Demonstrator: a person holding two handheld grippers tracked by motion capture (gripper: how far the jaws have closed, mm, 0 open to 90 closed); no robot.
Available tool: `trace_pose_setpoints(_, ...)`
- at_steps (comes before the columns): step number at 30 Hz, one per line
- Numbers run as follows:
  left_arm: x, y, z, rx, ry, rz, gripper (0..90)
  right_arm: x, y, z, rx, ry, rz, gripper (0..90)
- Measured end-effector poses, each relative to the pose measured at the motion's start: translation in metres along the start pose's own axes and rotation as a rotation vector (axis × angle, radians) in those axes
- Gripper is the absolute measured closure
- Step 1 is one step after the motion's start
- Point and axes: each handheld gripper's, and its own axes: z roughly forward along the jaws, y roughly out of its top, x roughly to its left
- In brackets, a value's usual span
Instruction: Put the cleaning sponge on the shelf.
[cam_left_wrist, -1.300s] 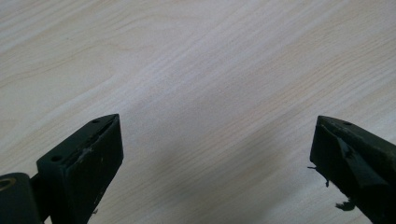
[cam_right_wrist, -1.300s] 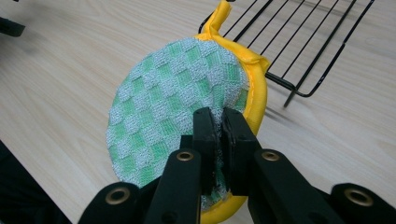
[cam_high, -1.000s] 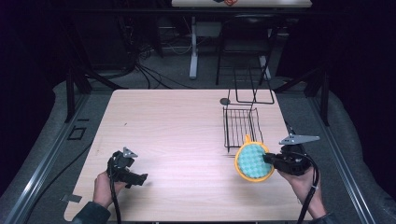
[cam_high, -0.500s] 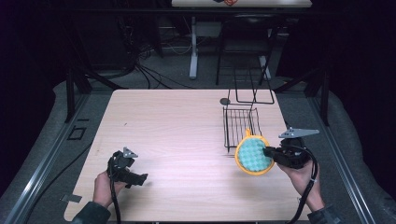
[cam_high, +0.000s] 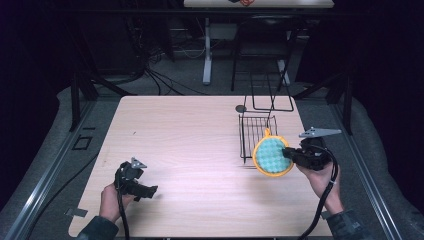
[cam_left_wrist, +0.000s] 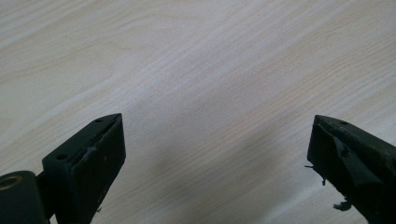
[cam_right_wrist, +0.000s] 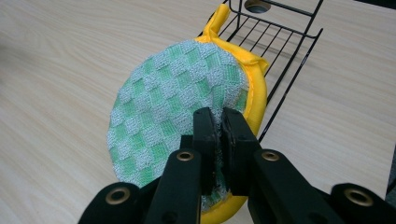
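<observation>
- High view: left gripper (cam_high: 150, 190) sits low at the counter's (cam_high: 190, 135) near left corner, fingers (cam_left_wrist: 93, 158) spread wide over bare wood.
- Right gripper (cam_high: 289, 154) has its fingers (cam_right_wrist: 205, 135) clamped on the green-checked pot holder (cam_high: 272, 156), held on edge above the counter.
- Just behind it, the black wire rack (cam_high: 256, 131).

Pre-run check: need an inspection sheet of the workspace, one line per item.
Surface: light wood table, bare over most of its top.
Job's things: round green-checked pad with yellow rim, lifted beside black wire rack.
Clutter: small dark disc behind the rack.
Grippers: right gripper shut on the pad's edge; left gripper open, nothing between jaws, low over the table.
Cables: one trails from each gripper; more on the floor beyond.
Surroundings: dark room, table legs behind.
</observation>
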Motion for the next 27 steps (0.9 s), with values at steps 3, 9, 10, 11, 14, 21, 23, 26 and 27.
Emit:
trace_pose_setpoints(3, 0.0, 0.0, 0.0, -0.004, -0.001, -0.004, 4.4, -0.004, 0.003, 0.004, 0.002, -0.009, 0.008, 85.5)
trace_pose_setpoints(9, 0.0, 0.0, -0.001, -0.006, 0.003, -0.003, 4.4, -0.011, 0.011, 0.013, -0.004, -0.026, 0.02, 85.5)
trace_pose_setpoints(10, 0.0, 0.0, -0.001, -0.006, 0.003, -0.003, 4.4, -0.012, 0.012, 0.015, -0.006, -0.031, 0.021, 85.5)
trace_pose_setpoints(11, 0.0, 0.0, -0.001, -0.007, 0.003, -0.004, 4.4, -0.013, 0.014, 0.016, -0.007, -0.031, 0.029, 85.5)
trace_pose_setpoints(14, 0.0, 0.0, 0.0, -0.006, 0.002, -0.005, 4.4, -0.019, 0.017, 0.023, -0.019, -0.04, 0.045, 85.5)
trace_pose_setpoints(21, 0.0, 0.0, -0.001, -0.005, 0.002, -0.006, 4.4, -0.026, 0.021, 0.035, -0.028, -0.052, 0.076, 85.5)
trace_pose_setpoints(23, 0.0, 0.0, 0.0, -0.006, 0.003, -0.004, 4.4, -0.027, 0.022, 0.037, -0.028, -0.05, 0.074, 85.5)
trace_pose_setpoints(26, 0.0, 0.0, 0.0, -0.002, -0.002, -0.005, 4.5, -0.029, 0.023, 0.042, -0.031, -0.051, 0.095, 85.5)
trace_pose_setpoints(27, 0.0, 0.0, 0.0, -0.001, -0.001, -0.005, 4.4, -0.031, 0.024, 0.045, -0.026, -0.052, 0.106, 85.5)
